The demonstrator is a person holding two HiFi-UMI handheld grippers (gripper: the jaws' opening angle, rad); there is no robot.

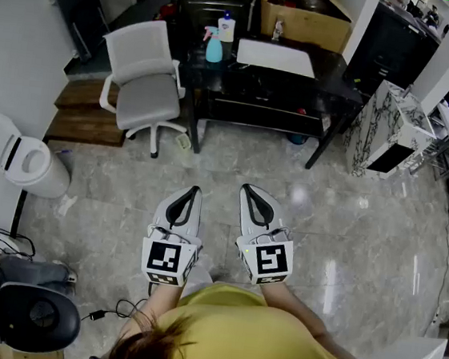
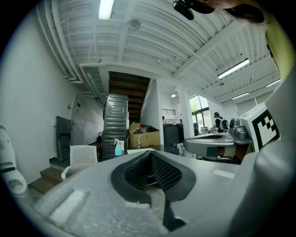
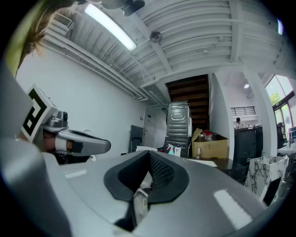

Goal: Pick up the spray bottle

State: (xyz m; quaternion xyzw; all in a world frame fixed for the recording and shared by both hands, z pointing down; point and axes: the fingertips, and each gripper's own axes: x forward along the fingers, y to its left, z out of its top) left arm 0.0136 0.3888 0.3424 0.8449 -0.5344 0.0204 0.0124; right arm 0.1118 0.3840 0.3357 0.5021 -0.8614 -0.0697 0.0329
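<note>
While both pairs of jaws sat closed on nothing, the left gripper and right gripper hung level over open floor, well short of the black desk. The blue spray bottle stood near the desk's left end, by the white chair. Only the head view showed that floor; the gripper views caught ceiling lights.

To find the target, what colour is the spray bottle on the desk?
Light blue spray bottle with pink trigger; best in head view.
</note>
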